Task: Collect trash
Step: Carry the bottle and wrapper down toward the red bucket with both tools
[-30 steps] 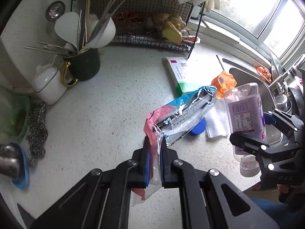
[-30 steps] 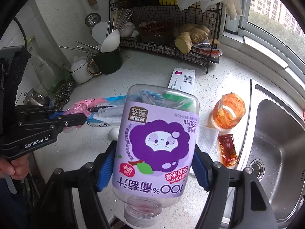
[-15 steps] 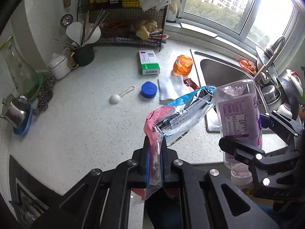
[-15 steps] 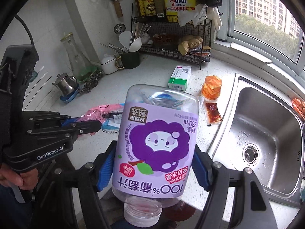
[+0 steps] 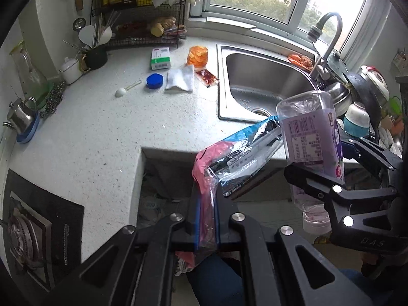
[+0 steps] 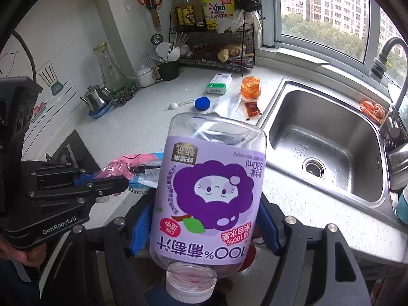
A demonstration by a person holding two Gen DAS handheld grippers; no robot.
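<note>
The juice bottle (image 6: pixel 207 199) fills the middle of the right wrist view and hides most of the right gripper's fingers (image 6: pixel 139 227) and the floor below. Its small print is too fine to read. In the left wrist view the plastic wrapper (image 5: pixel 229 163) covers the tabletop (image 5: pixel 102 132) edge behind it, and its lower end disappears between the left fingers (image 5: pixel 195 219). The faucet (image 6: pixel 387 58) is cut off by the frame's right edge. Labels on the rack bottles (image 6: pixel 186 12) stay illegible.
</note>
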